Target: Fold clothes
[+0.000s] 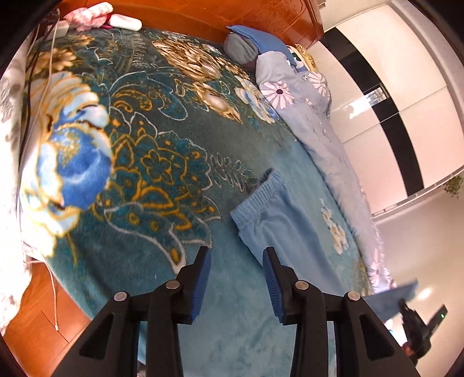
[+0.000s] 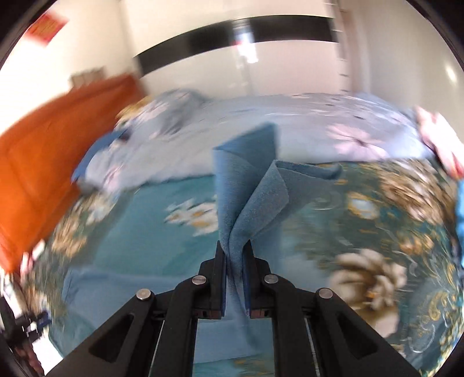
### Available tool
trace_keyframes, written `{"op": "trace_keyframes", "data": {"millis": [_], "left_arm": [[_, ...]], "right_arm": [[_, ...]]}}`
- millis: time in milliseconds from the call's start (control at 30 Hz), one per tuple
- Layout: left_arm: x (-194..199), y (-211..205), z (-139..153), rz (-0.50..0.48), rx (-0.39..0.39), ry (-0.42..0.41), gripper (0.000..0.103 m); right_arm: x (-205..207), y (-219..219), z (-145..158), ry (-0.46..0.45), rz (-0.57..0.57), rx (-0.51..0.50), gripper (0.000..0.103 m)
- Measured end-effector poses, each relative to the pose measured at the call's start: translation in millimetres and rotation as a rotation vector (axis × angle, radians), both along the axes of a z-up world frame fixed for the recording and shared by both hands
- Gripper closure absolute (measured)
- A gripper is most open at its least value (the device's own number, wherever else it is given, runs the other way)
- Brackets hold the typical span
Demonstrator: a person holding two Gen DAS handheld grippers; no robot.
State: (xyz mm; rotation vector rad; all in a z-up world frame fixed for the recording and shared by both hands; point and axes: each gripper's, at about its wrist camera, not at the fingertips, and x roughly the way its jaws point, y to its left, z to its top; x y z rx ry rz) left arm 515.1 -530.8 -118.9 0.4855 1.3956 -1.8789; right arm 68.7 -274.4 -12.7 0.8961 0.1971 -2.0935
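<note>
My left gripper point(image 1: 236, 278) hovers low over the bed, angled down, its blue-padded fingers point(image 1: 200, 285) spread wide with nothing between them. Just ahead of it lie the light blue pants point(image 1: 278, 220), elastic waistband toward the headboard, flat on the teal floral blanket point(image 1: 139, 162). My right gripper point(image 2: 235, 261) is raised above the same blanket, pressed together on a bunched fold of the pants' fleece fabric point(image 2: 246, 185), which stands up from the pinch and curls over at the top. A pale blue quilt with pink daisies point(image 1: 307, 116) runs along the bed's far side, a grey-blue pillow point(image 1: 243, 49) beside the orange wooden headboard point(image 1: 261, 14). White wardrobe doors with a black band point(image 1: 385, 95) line the wall. The right view is motion-blurred.
</note>
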Motion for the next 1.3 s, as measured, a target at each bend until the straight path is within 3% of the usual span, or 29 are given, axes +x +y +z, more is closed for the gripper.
{"op": "trace_keyframes", "data": {"millis": [233,400,533,600,633,767,867,1100,1300], "left_arm": [[21,7,5,-0.007,0.013,0.022,0.061],[27,3,1,-0.014,0.028,0.017,0.06],[23,1,-8,-0.017,0.054,0.016,0.059],[16,2,-12,-0.035,0.064,0.018,0.059],[12,3,-13,-0.046,0.066,0.017,0.059],[0,7,-16,-0.079,0.07,0.011,0.058],[-10,11,-16,-0.107,0.069,0.011,0.057],[-22,15,-20,-0.143,0.078,0.0,0.056],[-11,11,-25,-0.108,0.093,-0.012,0.056]], "right_arm": [[83,-85,-73,-0.013,0.201,0.196,0.093],[112,-99,-116,-0.01,0.235,0.312,0.09],[123,-93,-119,-0.001,0.256,0.327,0.083],[131,-92,-117,-0.008,0.305,0.32,0.068],[137,-90,-114,-0.016,0.343,0.311,0.066],[148,-81,-102,-0.021,0.432,0.26,0.066],[137,-75,-95,-0.008,0.386,0.245,0.065],[139,-101,-108,-0.011,0.449,0.3,0.055],[149,-125,-123,0.091,0.463,0.381,0.055]]}}
